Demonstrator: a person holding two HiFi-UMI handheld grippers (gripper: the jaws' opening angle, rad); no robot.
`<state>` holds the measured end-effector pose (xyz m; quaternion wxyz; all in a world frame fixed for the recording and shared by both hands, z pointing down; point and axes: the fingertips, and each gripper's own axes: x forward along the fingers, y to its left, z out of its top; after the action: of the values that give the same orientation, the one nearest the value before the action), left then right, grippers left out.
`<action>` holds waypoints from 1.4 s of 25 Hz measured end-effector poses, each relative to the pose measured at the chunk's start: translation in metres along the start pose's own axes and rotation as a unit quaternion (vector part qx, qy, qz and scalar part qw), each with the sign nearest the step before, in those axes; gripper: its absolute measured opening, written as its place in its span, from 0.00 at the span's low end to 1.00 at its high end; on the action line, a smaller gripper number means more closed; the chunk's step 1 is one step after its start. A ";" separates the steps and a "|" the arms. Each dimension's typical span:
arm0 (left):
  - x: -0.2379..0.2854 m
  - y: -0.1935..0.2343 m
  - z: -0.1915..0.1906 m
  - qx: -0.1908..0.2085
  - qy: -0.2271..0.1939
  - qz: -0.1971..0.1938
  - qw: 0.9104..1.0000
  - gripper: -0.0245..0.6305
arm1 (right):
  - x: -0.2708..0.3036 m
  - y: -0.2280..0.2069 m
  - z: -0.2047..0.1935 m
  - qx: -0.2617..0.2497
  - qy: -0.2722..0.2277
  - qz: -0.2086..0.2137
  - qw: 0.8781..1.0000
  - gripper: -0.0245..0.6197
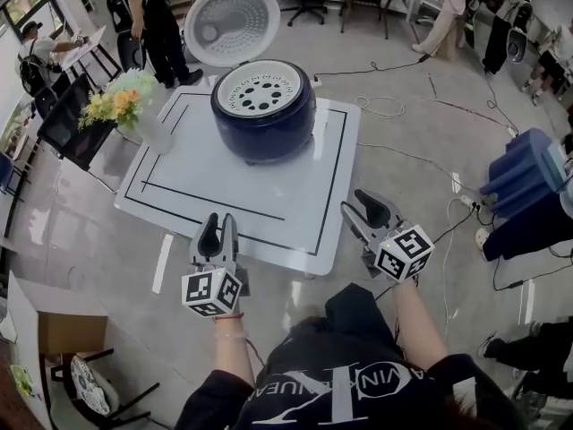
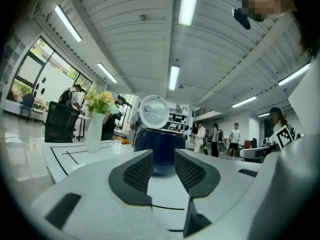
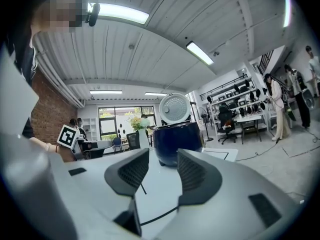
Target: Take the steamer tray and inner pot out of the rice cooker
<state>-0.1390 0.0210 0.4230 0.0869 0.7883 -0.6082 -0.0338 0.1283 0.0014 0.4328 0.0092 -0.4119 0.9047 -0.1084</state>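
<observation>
Steamer tray (image 1: 261, 89): seated in the open rice cooker (image 1: 262, 128), toward the far edge of the worktop (image 1: 224, 195).
Inner pot: hidden beneath it.
Room: bare surface up to the near edge.
Left gripper (image 1: 219, 227), right gripper (image 1: 361, 206): held there, jaws parted, empty.

Glossy grey floor (image 1: 81, 240), ceiling strip lights (image 2: 187, 4), brick wall (image 3: 46, 119)

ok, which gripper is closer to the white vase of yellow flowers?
Left. The left gripper hovers at the near edge of the white table, on the white vase side; the right gripper is over the near right corner, farther across.
</observation>
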 end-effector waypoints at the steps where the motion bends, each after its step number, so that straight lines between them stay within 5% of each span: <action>1: 0.003 0.000 0.001 -0.001 0.000 0.000 1.000 0.20 | 0.003 -0.001 0.001 -0.001 0.001 0.003 1.000 0.28; 25: 0.145 0.015 0.058 0.016 -0.030 0.069 0.997 0.20 | 0.161 -0.097 0.084 -0.020 -0.008 0.107 0.994 0.28; 35: 0.204 0.034 0.099 0.064 -0.019 0.059 0.996 0.25 | 0.229 -0.122 0.119 -0.077 0.006 0.069 0.995 0.28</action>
<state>-0.1347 -0.1938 0.3423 0.0262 0.7545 -0.6558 -0.0048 0.0808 -0.2697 0.3578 -0.0202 -0.3477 0.9365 -0.0399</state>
